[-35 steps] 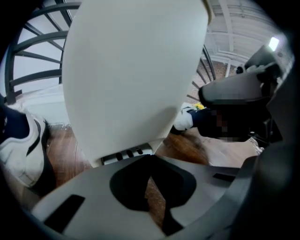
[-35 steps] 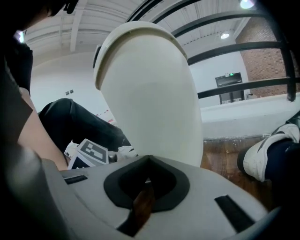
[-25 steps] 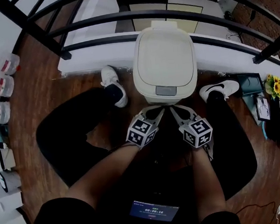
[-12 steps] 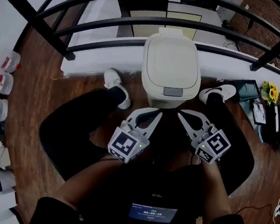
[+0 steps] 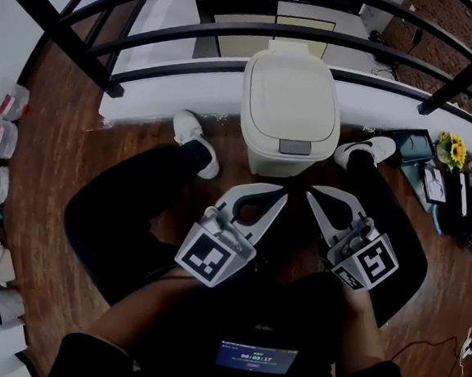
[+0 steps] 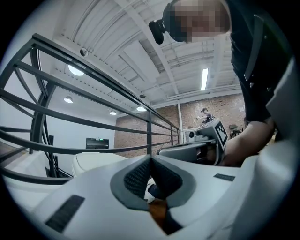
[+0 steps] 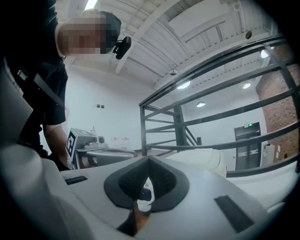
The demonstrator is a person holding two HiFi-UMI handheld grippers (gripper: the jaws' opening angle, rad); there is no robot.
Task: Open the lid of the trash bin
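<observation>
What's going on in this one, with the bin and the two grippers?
A seated person holds a two-jaw gripper in each hand, facing a cream plastic trash bin on the wooden floor. Its lid is shut. The left gripper and right gripper both have their jaws together on nothing and sit short of the bin.

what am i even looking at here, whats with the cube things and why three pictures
A person holds a pair of hand-held tongs in each hand; the patterned cubes are part of them. The head view comes from a camera on the person's head, looking down; the two gripper views come from cameras riding on the tongs. The left tongs and right tongs are both shut, holding nothing. On the dark wooden floor stands a cream plastic trash bin, its lid closed.
</observation>
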